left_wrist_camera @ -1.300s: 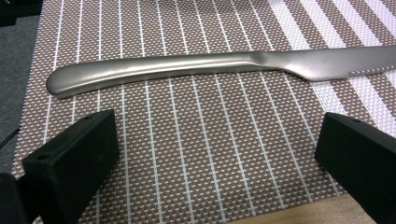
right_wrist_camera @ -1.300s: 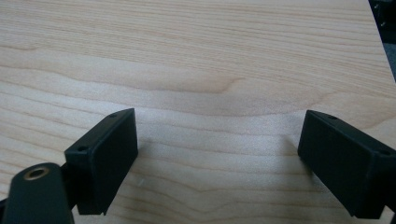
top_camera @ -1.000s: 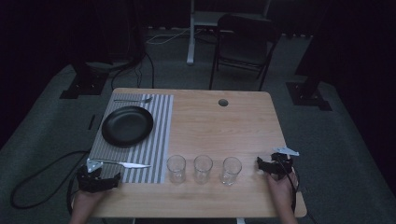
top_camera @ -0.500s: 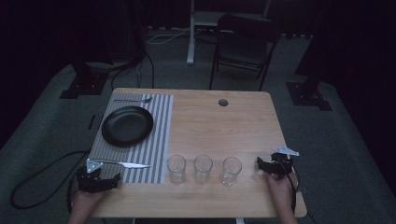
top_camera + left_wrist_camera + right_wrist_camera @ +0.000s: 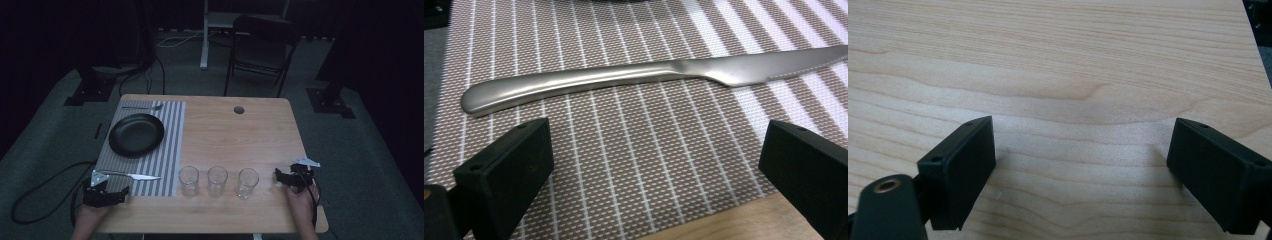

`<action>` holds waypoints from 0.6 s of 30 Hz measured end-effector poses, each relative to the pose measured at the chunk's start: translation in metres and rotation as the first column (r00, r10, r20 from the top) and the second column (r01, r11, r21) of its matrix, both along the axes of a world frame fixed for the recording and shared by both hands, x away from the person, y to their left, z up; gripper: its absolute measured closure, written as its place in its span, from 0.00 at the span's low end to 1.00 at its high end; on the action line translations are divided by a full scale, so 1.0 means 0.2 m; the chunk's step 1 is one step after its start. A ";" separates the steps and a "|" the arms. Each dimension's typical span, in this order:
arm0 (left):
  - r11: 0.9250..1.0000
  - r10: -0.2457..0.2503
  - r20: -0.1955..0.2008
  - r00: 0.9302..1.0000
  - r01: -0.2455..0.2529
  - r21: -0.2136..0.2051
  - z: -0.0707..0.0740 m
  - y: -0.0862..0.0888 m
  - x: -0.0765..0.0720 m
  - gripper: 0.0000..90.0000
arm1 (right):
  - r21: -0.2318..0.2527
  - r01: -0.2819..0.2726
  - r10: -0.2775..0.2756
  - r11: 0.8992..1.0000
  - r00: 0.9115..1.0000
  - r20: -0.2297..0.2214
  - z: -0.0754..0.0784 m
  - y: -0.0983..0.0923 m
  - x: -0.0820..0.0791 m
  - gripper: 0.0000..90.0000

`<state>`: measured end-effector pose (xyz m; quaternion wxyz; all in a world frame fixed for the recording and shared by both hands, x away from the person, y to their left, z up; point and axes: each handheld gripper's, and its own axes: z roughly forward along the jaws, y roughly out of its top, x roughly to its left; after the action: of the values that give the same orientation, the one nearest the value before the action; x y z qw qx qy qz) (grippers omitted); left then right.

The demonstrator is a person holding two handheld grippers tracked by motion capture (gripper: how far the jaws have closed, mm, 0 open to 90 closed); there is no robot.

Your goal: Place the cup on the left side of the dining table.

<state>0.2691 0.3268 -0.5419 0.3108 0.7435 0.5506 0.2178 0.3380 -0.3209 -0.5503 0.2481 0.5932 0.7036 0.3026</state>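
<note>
Spanning most of the high view, the wooden worktop (image 5: 225,130) carries a striped placemat (image 5: 170,150) on its left part, with a black plate (image 5: 136,134) on it. Three empty glasses (image 5: 218,180) stand in a row near the front edge. A knife (image 5: 624,80) lies flat on the placemat's near edge, just beyond the left hand-held gripper (image 5: 654,170), jaws apart. The right hand-held gripper (image 5: 1083,165), jaws likewise apart, rests low over bare wood.

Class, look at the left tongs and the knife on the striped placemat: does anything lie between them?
Nothing visible does. The left tongs stand open just short of the knife, with only bare striped placemat between the jaws and its handle.
</note>
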 end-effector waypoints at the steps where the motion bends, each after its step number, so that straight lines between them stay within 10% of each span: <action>1: 1.000 -0.001 -0.001 1.000 0.001 0.003 0.00 0.00 0.00 0.02 | 0.000 0.000 0.000 1.000 1.000 0.000 0.00 0.00 0.00 0.13; 18: 0.995 -0.093 0.008 0.996 0.093 -0.027 0.04 -0.08 -0.01 0.04 | 0.000 0.000 0.000 1.000 1.000 0.000 0.00 0.00 0.00 0.13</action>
<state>0.2674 0.3113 -0.5342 0.3325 0.7632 0.5173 0.1984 0.3380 -0.3208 -0.5503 0.2481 0.5931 0.7036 0.3026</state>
